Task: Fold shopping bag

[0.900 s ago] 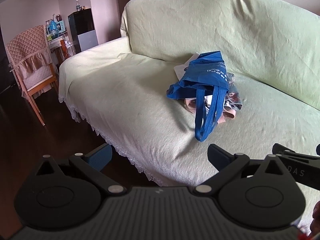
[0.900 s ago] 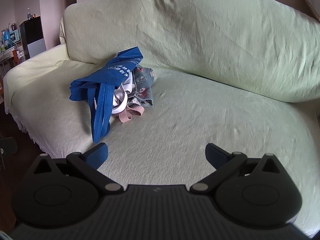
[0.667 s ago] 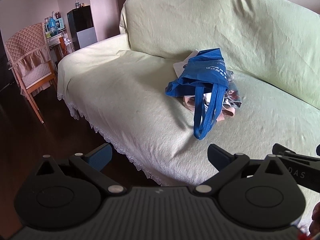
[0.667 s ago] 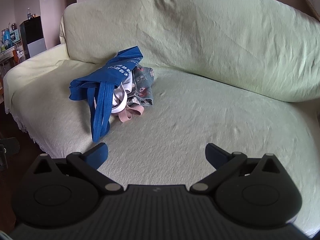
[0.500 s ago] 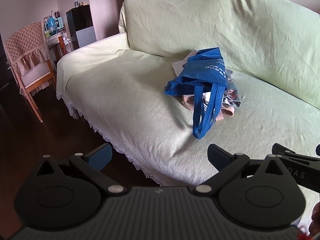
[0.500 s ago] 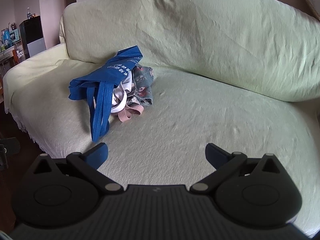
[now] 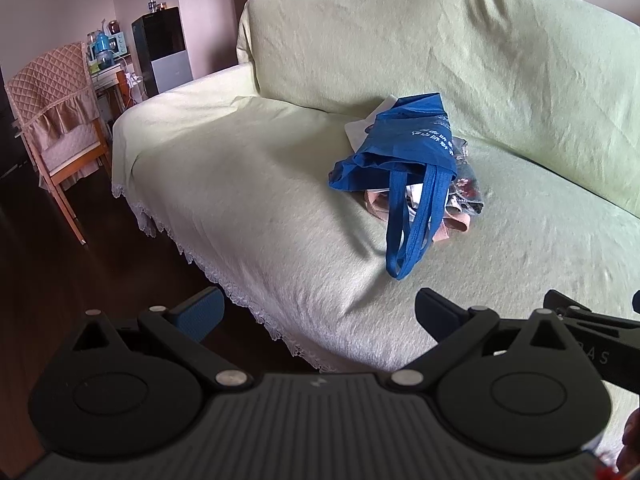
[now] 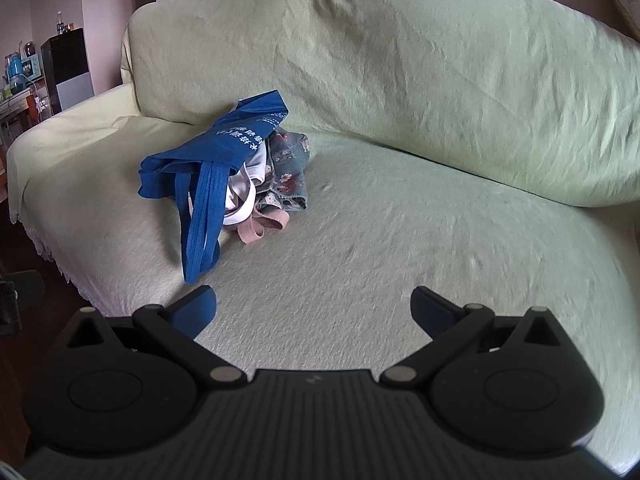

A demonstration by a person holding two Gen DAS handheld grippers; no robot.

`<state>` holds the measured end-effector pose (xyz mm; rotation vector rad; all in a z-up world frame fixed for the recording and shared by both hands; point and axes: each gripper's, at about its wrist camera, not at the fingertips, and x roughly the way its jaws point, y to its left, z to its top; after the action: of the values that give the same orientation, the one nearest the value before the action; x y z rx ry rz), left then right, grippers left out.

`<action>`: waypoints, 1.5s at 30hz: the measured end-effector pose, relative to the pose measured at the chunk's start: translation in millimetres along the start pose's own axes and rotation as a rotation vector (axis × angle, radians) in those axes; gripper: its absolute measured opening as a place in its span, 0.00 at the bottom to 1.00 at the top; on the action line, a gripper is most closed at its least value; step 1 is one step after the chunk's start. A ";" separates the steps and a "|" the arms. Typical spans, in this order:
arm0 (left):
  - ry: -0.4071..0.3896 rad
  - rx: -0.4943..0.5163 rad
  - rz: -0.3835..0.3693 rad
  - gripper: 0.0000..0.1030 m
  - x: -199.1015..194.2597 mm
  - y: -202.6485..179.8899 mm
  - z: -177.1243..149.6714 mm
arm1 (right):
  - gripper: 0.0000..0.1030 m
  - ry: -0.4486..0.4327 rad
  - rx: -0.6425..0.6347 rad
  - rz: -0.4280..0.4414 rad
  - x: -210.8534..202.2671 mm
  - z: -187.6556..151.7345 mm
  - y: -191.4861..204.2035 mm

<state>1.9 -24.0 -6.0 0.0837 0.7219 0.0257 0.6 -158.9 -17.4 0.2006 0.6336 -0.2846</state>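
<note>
A crumpled blue shopping bag [image 7: 404, 148] [image 8: 224, 148] with white lettering lies on the green-covered sofa seat [image 7: 248, 184] [image 8: 400, 240], its long handles [image 7: 412, 224] [image 8: 200, 224] trailing toward the front edge. It rests on a small heap of cloth items [image 7: 464, 192] [image 8: 284, 172], floral, white and pink. My left gripper [image 7: 318, 308] hangs open over the sofa's front edge, short of the handles. My right gripper [image 8: 314, 306] is open above the seat, to the right of the handles, holding nothing.
A padded wooden chair [image 7: 56, 116] stands on the dark floor [image 7: 60, 264] to the left. Behind it are a black cabinet [image 7: 162, 48] and a cluttered side table [image 7: 108, 64]. The sofa back [image 8: 400, 60] rises behind the bag. The other gripper's edge [image 7: 592, 336] shows at right.
Both grippers have drifted slightly nearer the sofa, so the bag sits a little higher and left in the views. The bag itself has not moved, and both grippers stay open.
</note>
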 end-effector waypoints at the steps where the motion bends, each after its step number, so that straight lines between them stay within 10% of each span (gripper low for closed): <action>1: 0.004 0.001 -0.001 0.99 0.4 -0.3 0.6 | 0.99 0.004 0.001 0.005 3.1 3.6 -4.6; 21: 0.043 0.023 0.015 0.99 35.7 -14.1 23.7 | 0.99 -0.033 0.030 0.129 28.9 23.0 -28.8; 26: 0.055 0.058 0.022 0.99 55.2 -14.5 25.0 | 0.99 -0.186 0.040 0.145 31.2 21.6 -32.7; 38: 0.171 -0.007 -0.032 0.99 134.6 5.2 37.3 | 0.99 -0.187 -0.156 0.169 102.1 50.2 -11.6; 45: 0.177 -0.051 -0.018 0.99 186.4 22.4 51.6 | 0.63 -0.282 -0.416 0.238 143.8 63.9 36.8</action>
<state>176.1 4.5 -88.3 0.0257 0.8985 0.0343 158.3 -170.2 -50.7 -0.1627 0.3724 0.0521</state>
